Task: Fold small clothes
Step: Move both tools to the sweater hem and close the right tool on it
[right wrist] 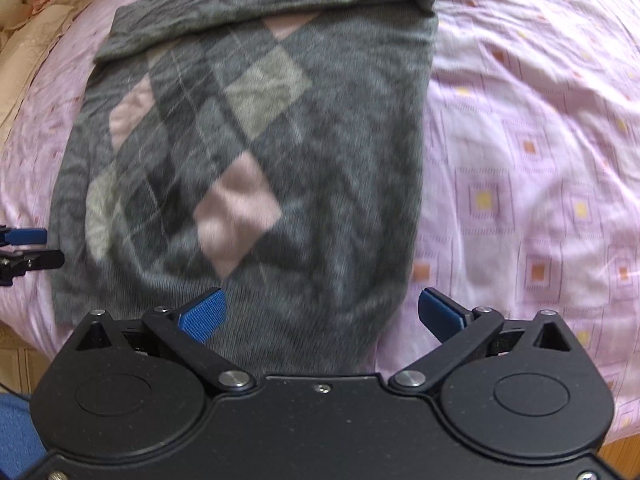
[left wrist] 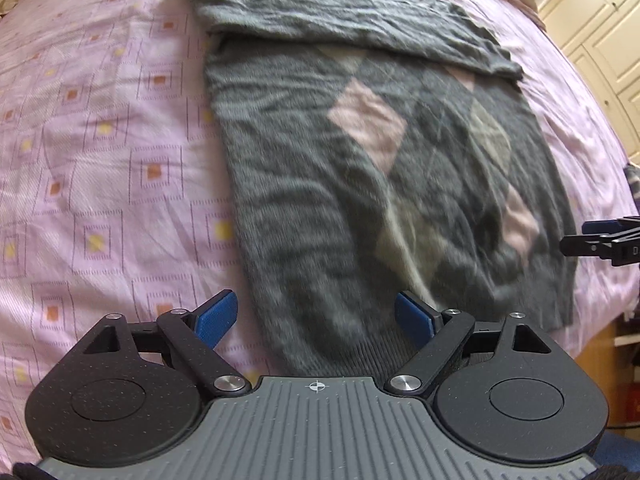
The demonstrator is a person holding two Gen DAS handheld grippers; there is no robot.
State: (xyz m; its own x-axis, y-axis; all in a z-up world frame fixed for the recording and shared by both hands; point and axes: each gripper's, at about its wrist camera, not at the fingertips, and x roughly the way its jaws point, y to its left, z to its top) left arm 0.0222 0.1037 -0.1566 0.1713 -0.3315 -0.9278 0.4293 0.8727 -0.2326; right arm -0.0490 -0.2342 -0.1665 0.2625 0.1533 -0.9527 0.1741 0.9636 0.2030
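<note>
Left gripper (left wrist: 316, 320) and right gripper (right wrist: 322, 312), both spread wide and empty, at near hem of grey argyle sweater (left wrist: 360, 184); sleeve folded across far end; long axis straight ahead on pink bedsheet (left wrist: 100, 140); one gripper per hem corner.

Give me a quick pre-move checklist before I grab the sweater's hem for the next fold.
1. Left gripper open, nothing between its fingers: ok.
2. Right gripper open, nothing held: ok.
3. Sweater lies flat on the bedsheet, sleeves folded across the chest: ok.
4. Hem sits just ahead of both grippers: ok, though motion blur softens the near edge.
5. Each gripper lined up on its own hem corner: cannot tell; the right gripper straddles the sweater's right edge, the left one its left edge, corners hidden.
6. Fabric free of wrinkles: not ok, creases show across the body.
</note>
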